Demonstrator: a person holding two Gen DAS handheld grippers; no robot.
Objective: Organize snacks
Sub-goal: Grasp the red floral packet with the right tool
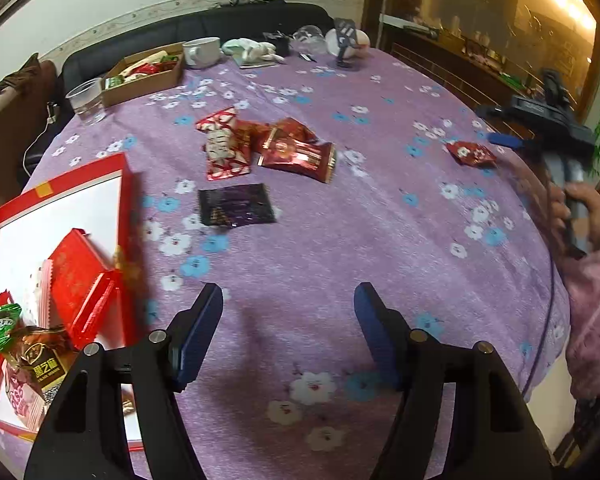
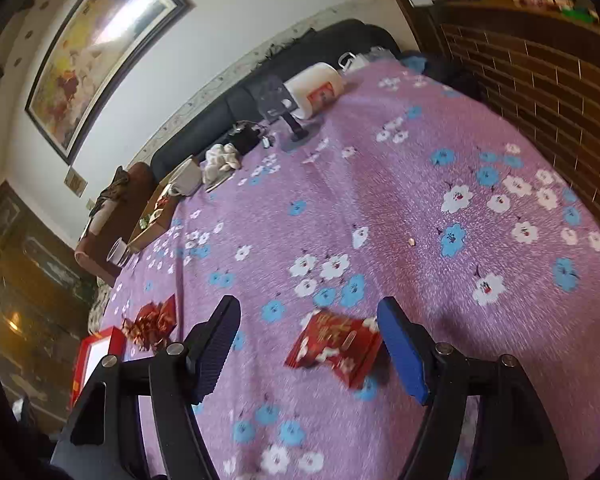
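Observation:
My left gripper [image 1: 289, 328] is open and empty above the purple flowered tablecloth [image 1: 340, 240]. To its left lies a red box [image 1: 128, 216] with a white inside, holding several snack packets [image 1: 76, 280]. Ahead lie a black packet [image 1: 236, 205] and a pile of red packets [image 1: 268, 148]. A single red packet [image 1: 470, 153] lies at the right under my right gripper [image 1: 500, 136]. In the right wrist view my right gripper [image 2: 309, 336] is open, just above that red packet [image 2: 334, 346], which sits between the fingers.
A brown cardboard tray [image 1: 144, 72] of snacks, a clear cup [image 1: 85, 100], a white mug [image 1: 201, 52], a cloth [image 1: 252, 51] and a phone stand [image 1: 345, 44] stand along the far edge. A black sofa [image 1: 204, 24] is behind. A wooden cabinet [image 1: 480, 40] is at right.

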